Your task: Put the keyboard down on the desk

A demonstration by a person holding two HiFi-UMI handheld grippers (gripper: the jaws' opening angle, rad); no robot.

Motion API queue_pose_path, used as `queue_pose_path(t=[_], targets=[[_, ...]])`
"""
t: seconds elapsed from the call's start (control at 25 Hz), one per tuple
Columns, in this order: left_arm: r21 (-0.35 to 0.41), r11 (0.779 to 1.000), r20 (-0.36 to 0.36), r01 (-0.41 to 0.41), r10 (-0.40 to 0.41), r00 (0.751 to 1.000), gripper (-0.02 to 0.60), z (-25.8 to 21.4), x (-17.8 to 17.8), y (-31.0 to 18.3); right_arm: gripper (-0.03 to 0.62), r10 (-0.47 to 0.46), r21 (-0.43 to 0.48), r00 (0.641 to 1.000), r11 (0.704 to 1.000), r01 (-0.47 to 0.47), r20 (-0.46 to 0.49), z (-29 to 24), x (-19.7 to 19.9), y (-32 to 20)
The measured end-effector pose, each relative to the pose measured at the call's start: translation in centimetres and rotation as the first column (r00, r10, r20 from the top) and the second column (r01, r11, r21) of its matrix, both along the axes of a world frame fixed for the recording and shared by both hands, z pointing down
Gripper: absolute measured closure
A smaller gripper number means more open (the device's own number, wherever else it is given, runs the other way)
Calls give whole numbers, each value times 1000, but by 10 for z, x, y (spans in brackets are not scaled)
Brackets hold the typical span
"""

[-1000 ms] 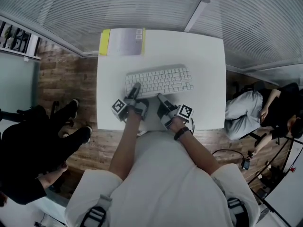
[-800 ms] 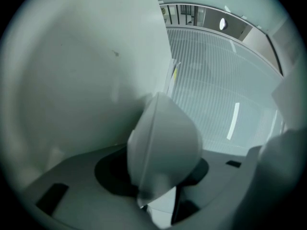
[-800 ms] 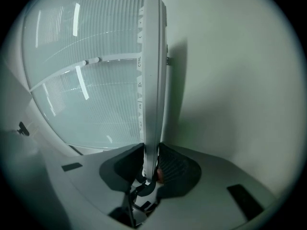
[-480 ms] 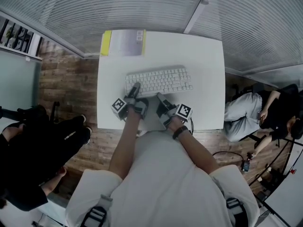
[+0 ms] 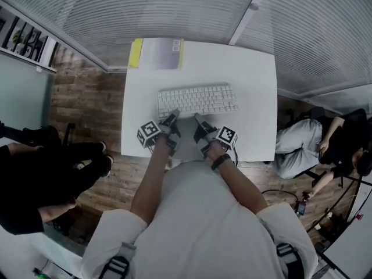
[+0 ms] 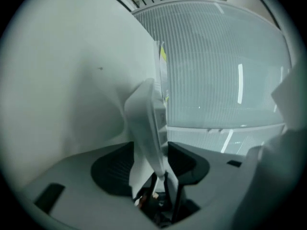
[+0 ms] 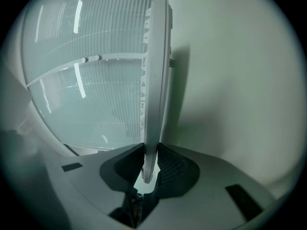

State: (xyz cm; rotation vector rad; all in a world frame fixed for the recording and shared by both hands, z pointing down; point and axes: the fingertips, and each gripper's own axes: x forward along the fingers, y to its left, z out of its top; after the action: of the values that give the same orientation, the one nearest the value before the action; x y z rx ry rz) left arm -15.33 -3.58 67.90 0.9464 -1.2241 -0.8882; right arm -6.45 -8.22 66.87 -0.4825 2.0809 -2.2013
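Note:
The white keyboard (image 5: 197, 100) lies flat on the white desk (image 5: 256, 86), and both grippers are at its near edge. My left gripper (image 5: 171, 121) has the keyboard's edge (image 6: 144, 123) between its jaws. Those jaws are opening, and a gap shows beside the dark pads (image 6: 112, 169). In its own view, the left gripper (image 6: 149, 152) looks along the desk top. My right gripper (image 5: 199, 122) is shut on the keyboard's edge (image 7: 156, 80), and its pads (image 7: 172, 169) press it from both sides. The right gripper (image 7: 150, 163) sees the key row edge-on.
A grey sheet with a yellow edge (image 5: 157, 54) lies at the desk's far left corner. A wall of ribbed glass stands behind the desk. A person in black (image 5: 35, 179) sits at the left. Another person (image 5: 325, 144) sits at the right on the wooden floor.
My left gripper's tip has drawn back a little toward the keyboard's near edge. The keyboard and right gripper have hardly moved. The person at the left has shifted their legs.

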Motion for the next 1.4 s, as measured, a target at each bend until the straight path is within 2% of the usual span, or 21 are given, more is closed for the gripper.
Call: queue_pose_path(t=[0.08,0.32,0.48,0.64,0.88,1.04,1.16,1.28,1.4], targets=[[-29,998,15,-54,55,998,376,-3,10,11,502,-4,9,1000,1000,4,-26,-1,-1,0],[-35,990,63,-139,141,988,376,-16,30,31,502,1,15,998,1000,0,-60,0,-1,0],[-13,989,75,-145,145,987,376,-23,34,38,502,-2,12,996,1000,3,-93,7,1,1],[-13,988,85,-155,155,984,376,-25,36,44,502,-3,19,983,1000,7,-181,23,5,5],[-6,989,80,-147,147,986,376,-27,37,51,502,-34,-23,965,999,30,-261,44,9,10],[9,992,75,-129,128,989,376,-30,35,55,525,-81,-19,936,997,79,-342,50,11,15],[1,989,89,-146,146,985,376,-30,34,56,525,-111,-1,931,993,118,-348,48,12,15],[19,984,154,-180,175,972,376,-39,33,50,525,-109,66,929,988,141,-354,35,17,8],[129,971,315,-202,153,937,398,-65,26,31,525,-73,195,918,968,160,-390,13,23,-5]])
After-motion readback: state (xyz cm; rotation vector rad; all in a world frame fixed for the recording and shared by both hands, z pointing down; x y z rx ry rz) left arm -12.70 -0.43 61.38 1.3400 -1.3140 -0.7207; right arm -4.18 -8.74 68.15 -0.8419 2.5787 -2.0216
